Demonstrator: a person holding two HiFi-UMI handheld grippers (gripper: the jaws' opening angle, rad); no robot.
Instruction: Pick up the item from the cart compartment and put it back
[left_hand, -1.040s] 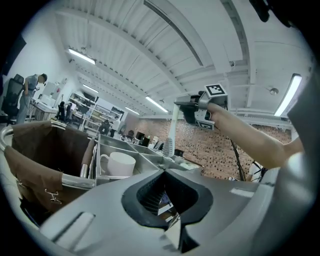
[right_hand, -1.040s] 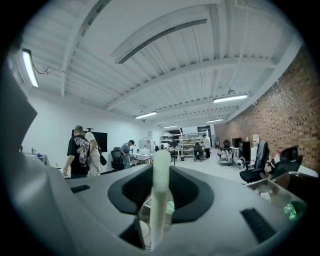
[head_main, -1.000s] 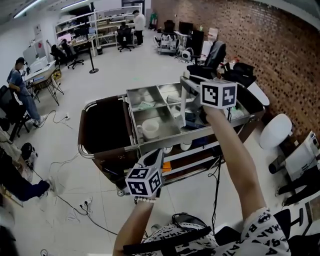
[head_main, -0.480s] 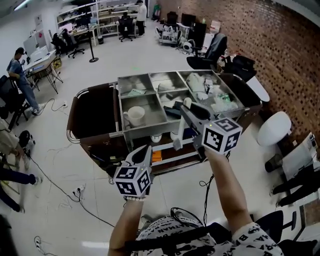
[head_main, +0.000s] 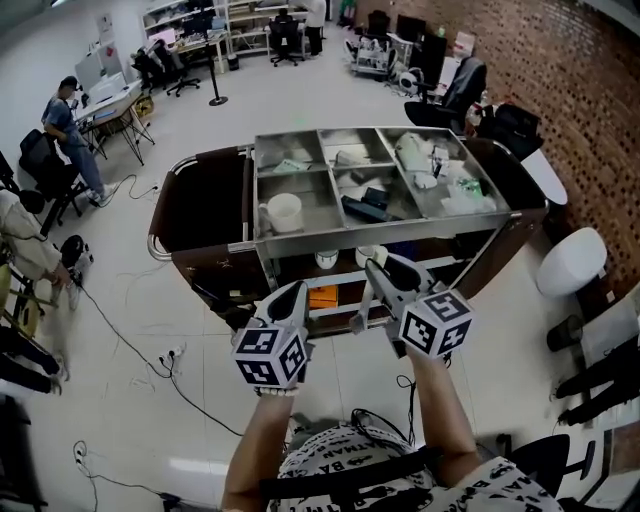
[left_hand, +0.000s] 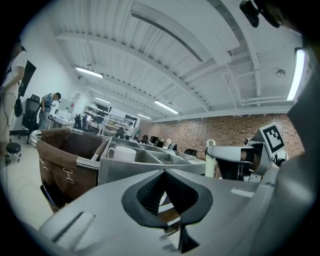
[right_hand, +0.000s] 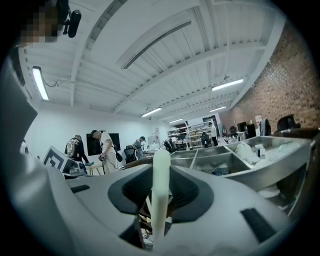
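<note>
Workshop floor, compartment cart (head_main: 330, 241) at frame centre. Right gripper (head_main: 372, 268) is clenched on a white rod (head_main: 359, 308), which stands upright between the jaws, lower-centre, outside the compartments. Left gripper (head_main: 296, 291) is closed with nothing in it.

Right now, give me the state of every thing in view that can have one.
left tool: shut, nothing between its jaws.
right tool: shut on the white stick.
white stick: held upright, clear of the cart.
white mug: upright in the cart's near left compartment.
brown bag: open at the top.
</note>
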